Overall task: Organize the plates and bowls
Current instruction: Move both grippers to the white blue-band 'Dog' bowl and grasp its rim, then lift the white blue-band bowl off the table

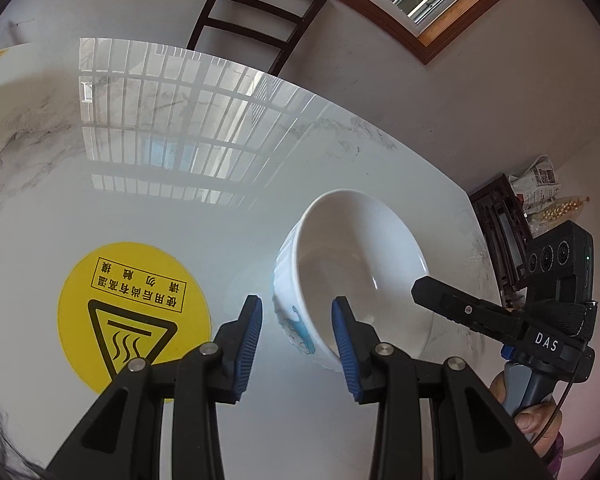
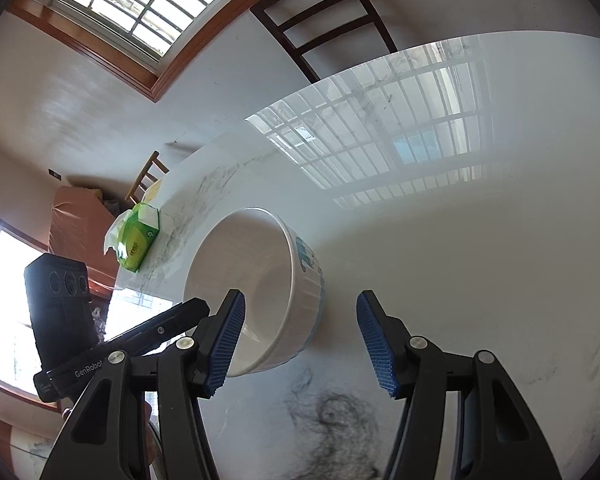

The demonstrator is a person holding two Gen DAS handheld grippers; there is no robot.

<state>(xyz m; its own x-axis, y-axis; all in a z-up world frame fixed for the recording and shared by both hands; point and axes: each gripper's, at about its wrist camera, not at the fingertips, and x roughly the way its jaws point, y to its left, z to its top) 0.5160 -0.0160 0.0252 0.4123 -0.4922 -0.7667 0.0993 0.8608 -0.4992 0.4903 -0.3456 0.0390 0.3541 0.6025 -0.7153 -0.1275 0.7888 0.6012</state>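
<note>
Yellow sticker: round heat-warning label flat on the white marble table, left of everything else in the left wrist view.
Left gripper: jaws apart with nothing pinched; the bowl's near-left wall sits in the gap, right pad over the rim and left pad outside. Whether either pad touches the wall I cannot tell.
Bowl: single white bowl with blue print, upright on the table, mouth facing up; being round, it has no long axis to align with.
Right gripper: jaws apart and empty; the bowl lies ahead and slightly left, left finger over the rim and right finger clear of the wall.
Nearer hand: both straddle opposite walls, the left seemingly further on.
Tissue box: green, well apart near the table's edge.
</note>
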